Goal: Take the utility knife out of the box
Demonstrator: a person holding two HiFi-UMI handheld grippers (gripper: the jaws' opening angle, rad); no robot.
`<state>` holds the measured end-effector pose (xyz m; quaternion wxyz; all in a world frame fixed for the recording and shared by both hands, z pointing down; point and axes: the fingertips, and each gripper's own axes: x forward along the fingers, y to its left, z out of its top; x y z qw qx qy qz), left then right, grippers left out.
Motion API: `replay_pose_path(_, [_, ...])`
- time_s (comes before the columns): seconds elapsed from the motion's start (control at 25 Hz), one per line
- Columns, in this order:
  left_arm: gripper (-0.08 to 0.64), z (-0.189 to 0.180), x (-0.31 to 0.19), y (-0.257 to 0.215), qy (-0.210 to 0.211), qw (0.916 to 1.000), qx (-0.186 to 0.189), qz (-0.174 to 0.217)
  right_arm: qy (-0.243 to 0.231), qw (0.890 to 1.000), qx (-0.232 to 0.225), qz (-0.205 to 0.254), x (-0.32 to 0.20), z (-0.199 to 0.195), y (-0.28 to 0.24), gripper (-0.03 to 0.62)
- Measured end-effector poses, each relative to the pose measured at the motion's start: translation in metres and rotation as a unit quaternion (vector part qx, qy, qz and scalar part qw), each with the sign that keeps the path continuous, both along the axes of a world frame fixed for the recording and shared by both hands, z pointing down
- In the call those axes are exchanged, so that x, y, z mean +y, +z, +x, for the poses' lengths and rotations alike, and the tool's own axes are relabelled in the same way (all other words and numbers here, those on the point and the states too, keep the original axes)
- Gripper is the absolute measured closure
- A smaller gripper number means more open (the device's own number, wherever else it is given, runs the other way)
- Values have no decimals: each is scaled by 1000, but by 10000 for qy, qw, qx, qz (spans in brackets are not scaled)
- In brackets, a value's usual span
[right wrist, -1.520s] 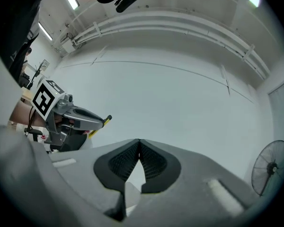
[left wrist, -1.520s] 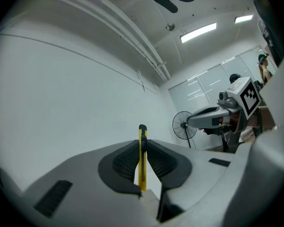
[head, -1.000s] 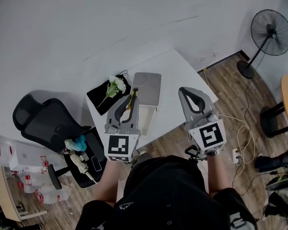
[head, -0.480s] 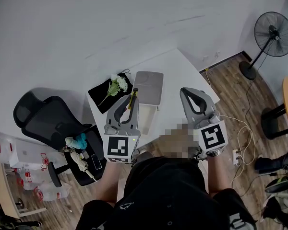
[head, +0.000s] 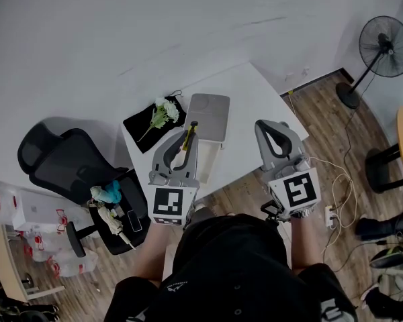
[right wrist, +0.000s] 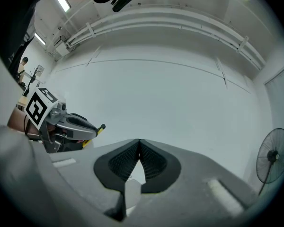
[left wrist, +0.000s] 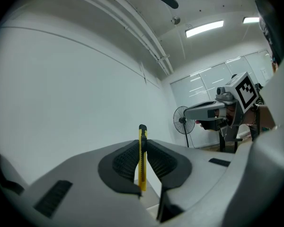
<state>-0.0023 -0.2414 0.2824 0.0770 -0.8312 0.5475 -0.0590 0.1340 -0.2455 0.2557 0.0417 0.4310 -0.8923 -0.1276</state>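
White table (head: 255, 96) against a white wall fills the middle of the head view, with wood floor (head: 322, 113) to its right. On the table lie a grey box (head: 209, 111) and, beside it, a black cloth (head: 140, 127) with a white flower (head: 163, 115). A black chair (head: 54, 170) stands at the left and a fan (head: 386, 45) at the far right. The left gripper (head: 183, 134) is over the box's near edge and pinches the yellow knife (head: 187, 139), whose black tip points away from the person. The right gripper (head: 272, 125) is over bare table, well apart from the box.

In the left gripper view, the 2 jaws of the left gripper (left wrist: 143, 148) clamp the knife (left wrist: 142, 160), which stands upright and edge-on against the bare wall. Past it are the fan (left wrist: 182, 119), the right gripper (left wrist: 213, 110) and ceiling lights (left wrist: 204, 28).

In the right gripper view, the right gripper (right wrist: 139, 148) has its pads pressed together with nothing between them. At the left, the left gripper (right wrist: 78, 126) shows with the knife's tip (right wrist: 101, 127) sticking out; the fan (right wrist: 270, 162) is at the right.

Against the frame 1 second back, both grippers and the knife sit as they did; only the framing has drifted slightly.
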Motion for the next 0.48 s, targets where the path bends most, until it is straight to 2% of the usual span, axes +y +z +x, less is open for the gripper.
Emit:
replay_pose_path(0.12, [510, -1, 2, 1, -17, 10000, -15, 11, -7, 9999, -112, 91, 1, -1, -2, 588])
replay_pose_path(0.48, [509, -3, 1, 3, 6, 10000, 0, -22, 41, 10000, 54, -12, 1, -2, 3, 588])
